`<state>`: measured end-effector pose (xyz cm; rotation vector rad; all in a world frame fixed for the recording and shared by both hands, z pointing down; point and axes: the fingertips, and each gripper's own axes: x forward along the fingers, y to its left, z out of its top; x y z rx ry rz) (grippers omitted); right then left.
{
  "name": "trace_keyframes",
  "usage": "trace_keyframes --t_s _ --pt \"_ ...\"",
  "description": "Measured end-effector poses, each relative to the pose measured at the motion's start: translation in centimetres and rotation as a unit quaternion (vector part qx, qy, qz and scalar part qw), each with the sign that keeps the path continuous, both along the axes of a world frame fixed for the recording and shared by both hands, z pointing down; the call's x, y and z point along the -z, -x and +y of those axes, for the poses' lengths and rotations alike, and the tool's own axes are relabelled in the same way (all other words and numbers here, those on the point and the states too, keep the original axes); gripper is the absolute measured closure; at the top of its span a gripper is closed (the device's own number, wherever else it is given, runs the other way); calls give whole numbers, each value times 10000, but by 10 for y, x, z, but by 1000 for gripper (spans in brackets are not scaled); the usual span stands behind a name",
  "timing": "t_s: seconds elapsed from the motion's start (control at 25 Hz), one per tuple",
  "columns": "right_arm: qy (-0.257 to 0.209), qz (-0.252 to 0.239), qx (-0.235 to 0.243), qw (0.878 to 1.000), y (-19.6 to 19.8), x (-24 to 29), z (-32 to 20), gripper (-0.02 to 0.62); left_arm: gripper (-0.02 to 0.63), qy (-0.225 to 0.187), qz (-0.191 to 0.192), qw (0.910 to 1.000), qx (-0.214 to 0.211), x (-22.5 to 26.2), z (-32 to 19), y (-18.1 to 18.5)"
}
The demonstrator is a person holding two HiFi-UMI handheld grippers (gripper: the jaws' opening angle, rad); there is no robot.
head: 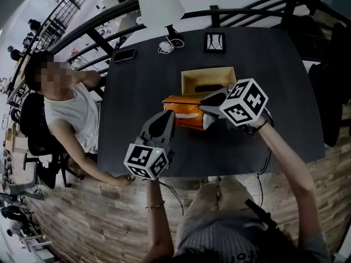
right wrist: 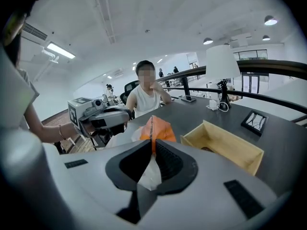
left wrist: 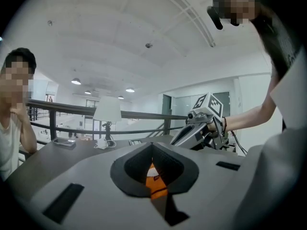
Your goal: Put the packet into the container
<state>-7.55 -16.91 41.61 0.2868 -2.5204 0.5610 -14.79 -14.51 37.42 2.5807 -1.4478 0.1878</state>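
An orange packet (head: pixel 182 108) with a white end hangs above the dark table (head: pixel 137 103), just in front of the open wooden container (head: pixel 208 79). My left gripper (head: pixel 170 116) is shut on the packet's left end; the orange film (left wrist: pixel 154 182) shows pinched between its jaws. My right gripper (head: pixel 206 108) is shut on the right end, where the orange and white packet (right wrist: pixel 153 131) rises out of its closed jaws. In the right gripper view the container (right wrist: pixel 225 145) lies just to the right of the packet, and the left gripper (right wrist: pixel 103 116) sits to the left.
A person (head: pixel 66 111) sits at the table's left side with an arm on its edge. At the far edge stand a white lamp (head: pixel 159 4), a phone (head: pixel 124 55), a white charger (head: pixel 166 46) and a small black frame (head: pixel 214 42). A railing runs behind the table.
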Motion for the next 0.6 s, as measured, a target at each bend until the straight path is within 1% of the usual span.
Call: trace_keyframes --t_s 0.24,0.44,0.6 --pt "-154 -58 24 9999 -8 21 -19 555 598 -105 -55 9999 -16 12 -13 -5" --pt "-113 -128 86 9998 -20 32 -40 555 598 -141 -52 9998 90 17 -28 -12" --pt "-58 -128 174 9997 -34 40 -65 555 598 -136 -87 9998 107 19 -49 -24"
